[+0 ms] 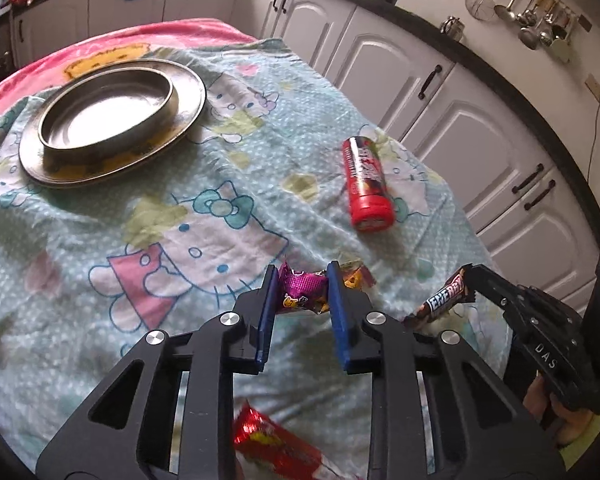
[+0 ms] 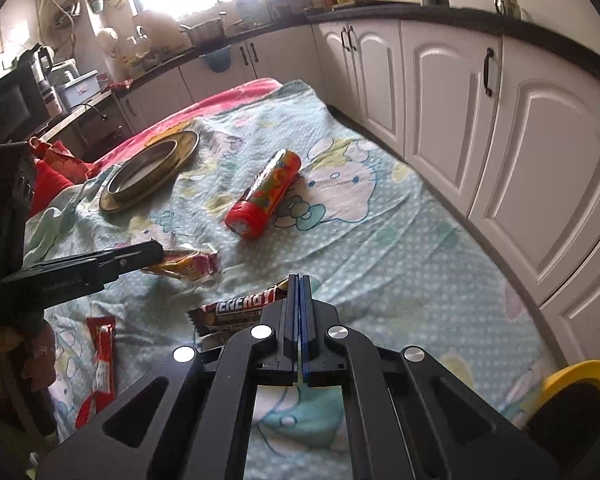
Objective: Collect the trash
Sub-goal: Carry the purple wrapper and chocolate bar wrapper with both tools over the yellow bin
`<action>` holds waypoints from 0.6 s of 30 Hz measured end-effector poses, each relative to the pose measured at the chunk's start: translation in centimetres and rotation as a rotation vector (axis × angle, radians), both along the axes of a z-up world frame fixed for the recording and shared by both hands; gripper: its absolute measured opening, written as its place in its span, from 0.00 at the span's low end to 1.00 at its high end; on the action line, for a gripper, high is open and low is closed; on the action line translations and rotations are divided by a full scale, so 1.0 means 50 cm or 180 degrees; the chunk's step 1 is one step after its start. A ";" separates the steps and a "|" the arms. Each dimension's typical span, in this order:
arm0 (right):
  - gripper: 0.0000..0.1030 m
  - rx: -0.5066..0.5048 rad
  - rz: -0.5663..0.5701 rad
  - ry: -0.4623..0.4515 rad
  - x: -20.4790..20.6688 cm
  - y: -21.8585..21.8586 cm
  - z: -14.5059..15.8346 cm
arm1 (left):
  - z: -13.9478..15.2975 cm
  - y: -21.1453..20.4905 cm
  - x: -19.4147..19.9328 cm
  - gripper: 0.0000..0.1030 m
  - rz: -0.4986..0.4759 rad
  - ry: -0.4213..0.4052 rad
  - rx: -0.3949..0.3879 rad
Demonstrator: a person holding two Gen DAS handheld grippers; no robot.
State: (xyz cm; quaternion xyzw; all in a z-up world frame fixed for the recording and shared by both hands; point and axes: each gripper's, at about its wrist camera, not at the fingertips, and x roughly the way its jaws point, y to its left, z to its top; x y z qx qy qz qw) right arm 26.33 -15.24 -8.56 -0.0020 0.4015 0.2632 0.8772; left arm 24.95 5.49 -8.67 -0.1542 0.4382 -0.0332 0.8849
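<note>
A table is covered with a light blue cat blanket [image 1: 228, 184]. The left gripper [image 1: 304, 292] has its blue fingers [image 1: 269, 300] squeezed on a crinkly purple candy wrapper [image 1: 302, 288], which sits near the front edge of the table. The right gripper [image 2: 299, 292] has its two fingers pressed flat together, and they pinch one end of a brown snack bar wrapper [image 2: 240, 310] with the word ENERGY on it. This wrapper is close to the front edge too, just to the right of the purple one. A red wrapper [image 2: 100, 364] lies flat by the front left corner, under the left gripper. A red tube [image 1: 366, 184] with a red cap lies on its side in the middle of the table, closer to the right edge, well apart from both grippers. A round metal plate [image 1: 112, 160] with a metal bowl [image 1: 108, 112] on top sits near the far left corner. The bowl looks empty. A pink blanket [image 2: 220, 98] covers the far edge of the table. White cupboards [image 2: 540, 168] stand along the right side of the table.
</note>
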 end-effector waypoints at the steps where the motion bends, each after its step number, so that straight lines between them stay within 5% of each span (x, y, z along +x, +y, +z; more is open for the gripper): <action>1: 0.01 -0.0011 0.0000 -0.0038 -0.007 -0.006 0.006 | 0.007 -0.005 -0.009 0.17 -0.0010 -0.0050 0.0036; 18: 0.01 0.0053 -0.0175 -0.0320 -0.100 -0.140 0.081 | 0.082 -0.104 -0.098 0.16 -0.0248 -0.0475 0.0066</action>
